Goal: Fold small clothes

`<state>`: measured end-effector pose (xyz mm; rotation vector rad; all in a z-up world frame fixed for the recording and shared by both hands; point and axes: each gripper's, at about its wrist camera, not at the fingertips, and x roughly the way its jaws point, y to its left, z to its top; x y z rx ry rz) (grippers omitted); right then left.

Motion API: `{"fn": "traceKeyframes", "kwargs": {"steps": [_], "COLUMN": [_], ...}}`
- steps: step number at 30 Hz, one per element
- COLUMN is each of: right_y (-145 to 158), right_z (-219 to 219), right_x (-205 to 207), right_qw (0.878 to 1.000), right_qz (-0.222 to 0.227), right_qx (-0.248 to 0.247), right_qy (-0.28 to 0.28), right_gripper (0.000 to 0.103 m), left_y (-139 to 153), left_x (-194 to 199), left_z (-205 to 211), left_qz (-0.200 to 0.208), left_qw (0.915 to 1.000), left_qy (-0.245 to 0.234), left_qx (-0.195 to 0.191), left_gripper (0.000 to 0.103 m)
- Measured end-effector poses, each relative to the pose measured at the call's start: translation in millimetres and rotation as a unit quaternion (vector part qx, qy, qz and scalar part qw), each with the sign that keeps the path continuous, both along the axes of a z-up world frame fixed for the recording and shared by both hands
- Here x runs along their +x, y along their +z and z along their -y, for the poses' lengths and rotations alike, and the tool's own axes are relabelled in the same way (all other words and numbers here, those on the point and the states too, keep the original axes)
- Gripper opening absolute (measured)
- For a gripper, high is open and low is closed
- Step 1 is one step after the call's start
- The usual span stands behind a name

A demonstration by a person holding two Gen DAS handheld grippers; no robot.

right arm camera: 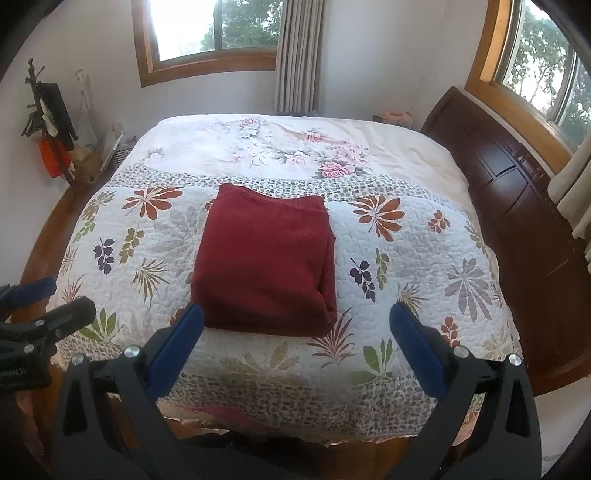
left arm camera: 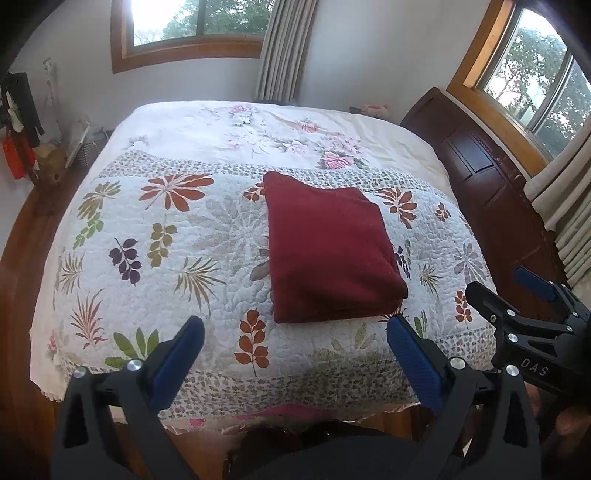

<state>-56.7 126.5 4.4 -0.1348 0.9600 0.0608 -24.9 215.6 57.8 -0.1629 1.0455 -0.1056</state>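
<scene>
Both wrist cams sit side by side at the bed's (left arm camera: pixel 110 258) foot, looking down its length toward the far window (right arm camera: pixel 207 33), sharing the red folded cloth (left arm camera: pixel 328 251).

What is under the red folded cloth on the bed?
The red folded cloth lies on the leaf-patterned quilt, which shows all around it. Whether anything else sits beneath it cannot be seen, because the cloth covers that patch.
</scene>
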Motion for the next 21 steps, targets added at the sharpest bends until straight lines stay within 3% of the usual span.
{"fn": "traceKeyframes", "kwargs": {"steps": [21], "right_y": [2.1], "right_z": [1.6], "right_x": [11.1], "right_qw": [1.0], "right_qz": [0.007], "right_qx": [-0.001], "right_qy": [0.009], "right_gripper": [0.1], "left_y": [0.0], "left_x": [11.1], "left_z": [5.0], "left_qz": [-0.004], "left_qw": [1.0], "left_qy": [-0.004], "left_qx": [0.005], "left_gripper": [0.099]}}
